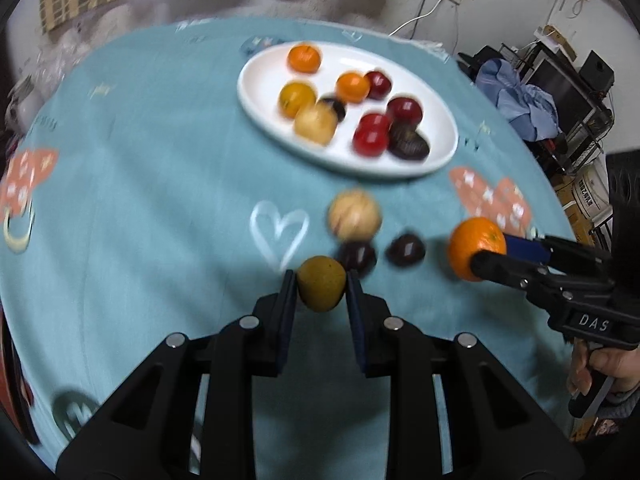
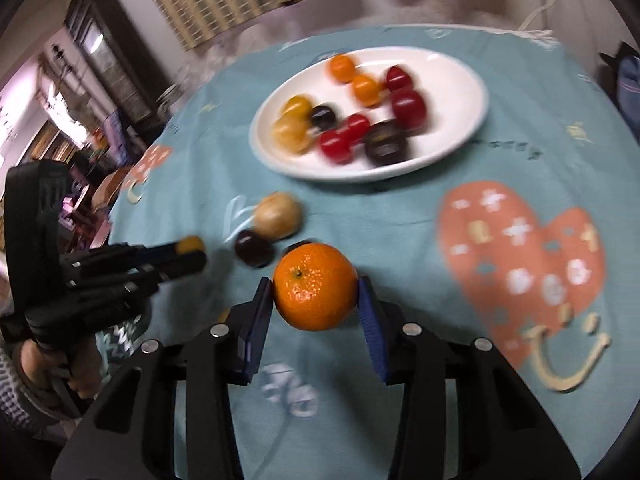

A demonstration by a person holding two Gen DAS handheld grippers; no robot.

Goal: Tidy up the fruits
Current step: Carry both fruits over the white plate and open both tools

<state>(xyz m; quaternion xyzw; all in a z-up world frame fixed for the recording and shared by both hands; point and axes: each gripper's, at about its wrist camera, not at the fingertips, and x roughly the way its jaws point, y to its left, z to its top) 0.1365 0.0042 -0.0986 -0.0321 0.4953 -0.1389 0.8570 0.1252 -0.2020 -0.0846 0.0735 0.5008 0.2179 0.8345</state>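
Observation:
My left gripper (image 1: 321, 286) is shut on a small olive-brown fruit (image 1: 321, 289), held above the teal tablecloth. My right gripper (image 2: 316, 298) is shut on an orange tangerine (image 2: 315, 286); it also shows at the right of the left wrist view (image 1: 476, 249). A white oval plate (image 1: 264, 68) at the far side holds several orange, yellow, red and dark fruits. On the cloth between plate and grippers lie a pale beige fruit (image 1: 354, 215) and two dark plums (image 1: 357, 258), (image 1: 405, 250). In the right wrist view the left gripper (image 2: 188, 256) is at the left.
The round table is covered by a teal cloth (image 1: 140, 140) with heart prints. Shelves, cables and a blue cloth (image 1: 520, 100) stand beyond the table's right edge. A cabinet (image 2: 108, 56) stands beyond the left edge.

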